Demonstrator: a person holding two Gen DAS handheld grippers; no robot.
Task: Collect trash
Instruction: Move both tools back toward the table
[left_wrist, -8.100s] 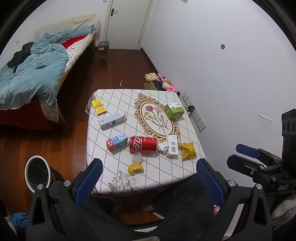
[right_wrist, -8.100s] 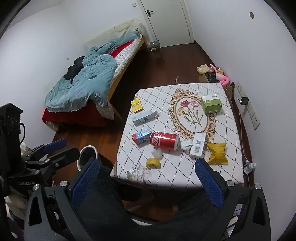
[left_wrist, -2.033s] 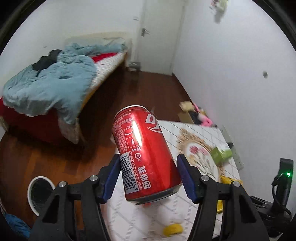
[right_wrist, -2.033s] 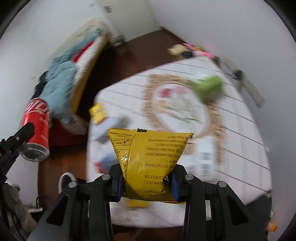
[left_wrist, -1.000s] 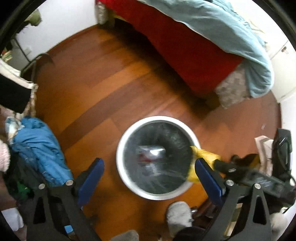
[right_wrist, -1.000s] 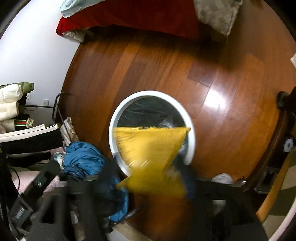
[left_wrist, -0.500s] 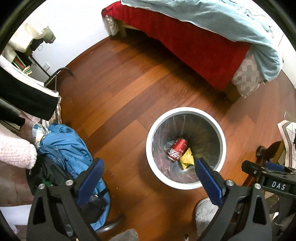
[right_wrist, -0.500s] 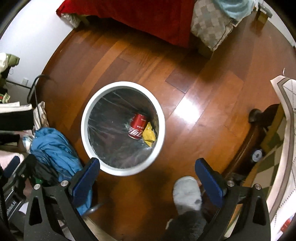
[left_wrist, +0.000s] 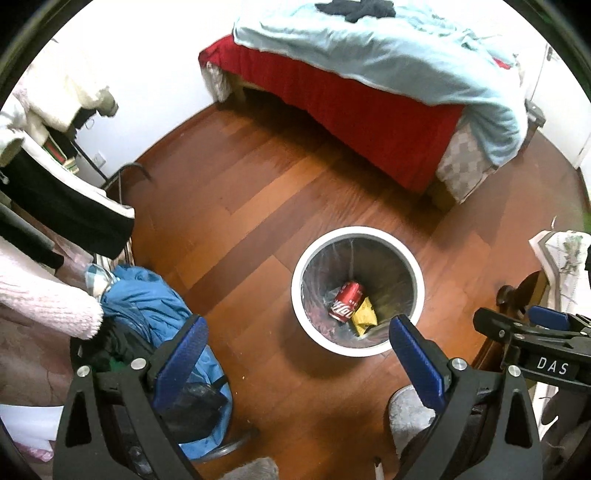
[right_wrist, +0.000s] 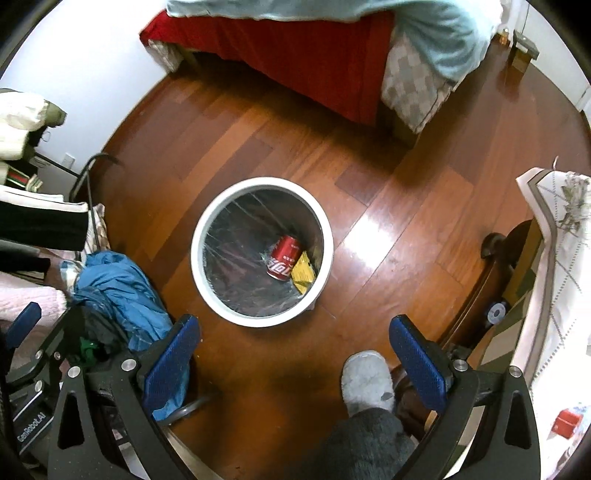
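Nearest the lenses, both tools hang over the dark wooden floor (right_wrist: 388, 192): the left gripper (left_wrist: 295, 354) and the right gripper (right_wrist: 295, 350) each have their blue-padded fingers spread wide, with nothing between them. A grey fluffy slipper (right_wrist: 365, 380) stands just beside the right gripper's near finger. Beyond, the round white waste bin with a clear liner (right_wrist: 207, 229) sits on the floor, and at its bottom lie the red soda can (right_wrist: 283, 261) and the yellow crinkled snack packet (right_wrist: 303, 275), touching. Further off, a corner of the white patterned tablecloth (right_wrist: 543, 221) hangs at the right edge, and the bed with a red sheet (left_wrist: 354, 107) lies beyond. My guess: more rubbish waits on the table, and a foot swinging toward it could kick the bin over.
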